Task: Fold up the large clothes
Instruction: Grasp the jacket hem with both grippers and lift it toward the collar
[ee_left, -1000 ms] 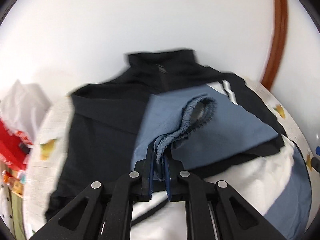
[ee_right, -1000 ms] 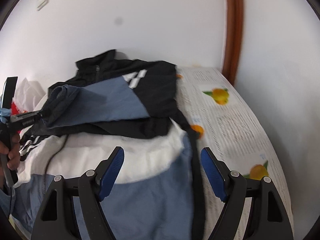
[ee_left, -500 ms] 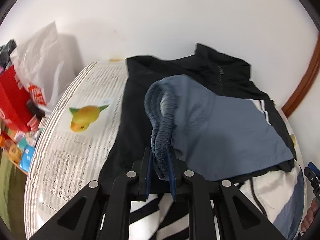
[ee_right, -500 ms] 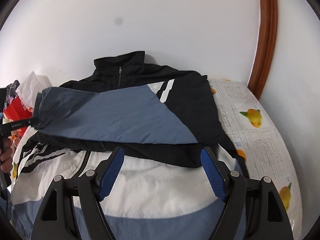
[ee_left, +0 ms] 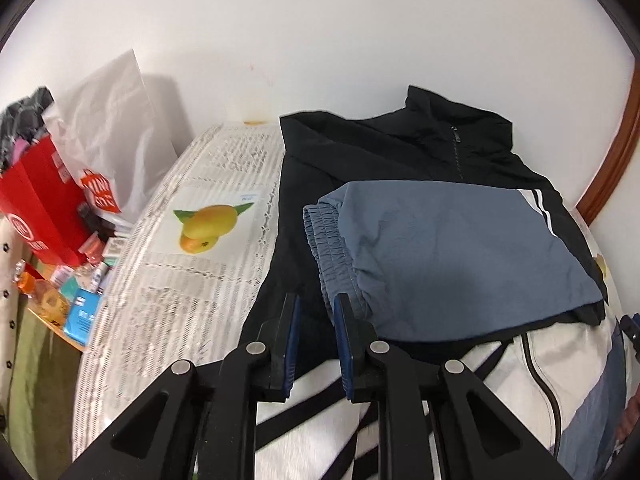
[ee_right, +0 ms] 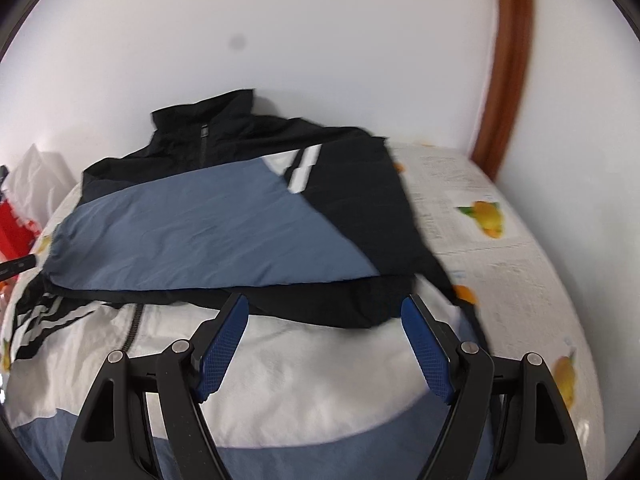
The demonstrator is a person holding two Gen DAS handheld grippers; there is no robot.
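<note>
The jacket (ee_left: 404, 168) lies spread on the table (ee_left: 192, 280), collar toward the wall, and everything below is placed against it. Its blue sleeve (ee_left: 452, 256) is folded across the black chest, elastic cuff (ee_left: 332, 252) toward the jacket's left edge in your left wrist view. Your left gripper (ee_left: 316, 304) sits at that cuff with its jaws slightly parted; nothing is pinched between the pads, and the cuff lies just beside the right-hand pad, so it is released. Your right gripper (ee_right: 324, 308) hovers over the white lower part of the jacket with its jaws wide apart, gripping nothing. The tablecloth, printed with mangoes (ee_left: 208, 224), shows on both sides of the jacket. Beyond the jacket's left edge stand a red bag (ee_left: 44, 204) and a white plastic bag (ee_left: 116, 120).
</note>
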